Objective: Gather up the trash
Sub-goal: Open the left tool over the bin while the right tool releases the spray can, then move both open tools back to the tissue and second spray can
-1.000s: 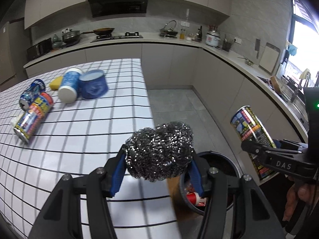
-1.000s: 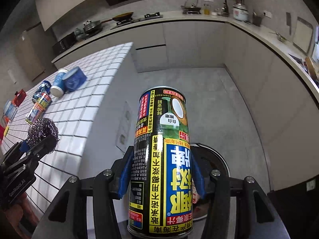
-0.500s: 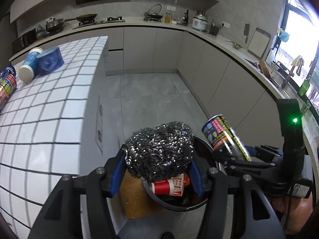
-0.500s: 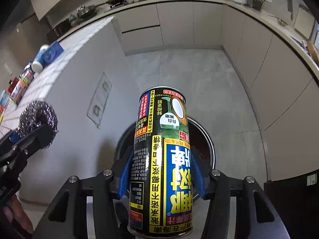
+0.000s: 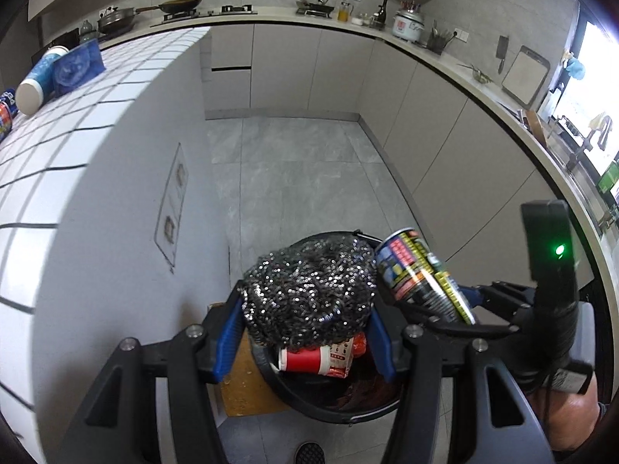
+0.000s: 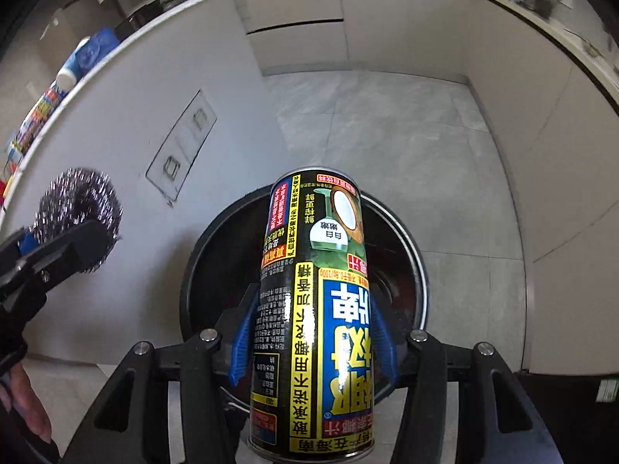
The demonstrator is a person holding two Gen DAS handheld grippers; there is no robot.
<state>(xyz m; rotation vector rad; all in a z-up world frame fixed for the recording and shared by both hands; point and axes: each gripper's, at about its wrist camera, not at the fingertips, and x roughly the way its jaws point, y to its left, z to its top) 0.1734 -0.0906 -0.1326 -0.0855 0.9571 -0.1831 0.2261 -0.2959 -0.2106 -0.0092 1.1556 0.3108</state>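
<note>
Both grippers carry trash above the black bin [image 5: 294,394] on the floor, just right of the white tiled counter [image 5: 58,147]. The left gripper [image 5: 305,332] is clamped on the steel wool scrubber [image 5: 309,294], blue pads pressing both its sides; the bin mouth lies directly below and slightly beyond the scrubber, with a red-and-white cup [image 5: 309,359] already inside. The right gripper [image 6: 313,332] is closed on the tall drink can [image 6: 315,309], whose long axis runs along the fingers, pointing steeply down, far end over the bin [image 6: 419,270] opening. In the left view the can [image 5: 421,282] leans over the bin's right rim, close beside the scrubber. Both loads look centred enough to drop; the scrubber seems nearer the middle. More trash waits far left on the counter: a blue-white cup [image 5: 40,81] and a blue pouch [image 5: 77,67].
</note>
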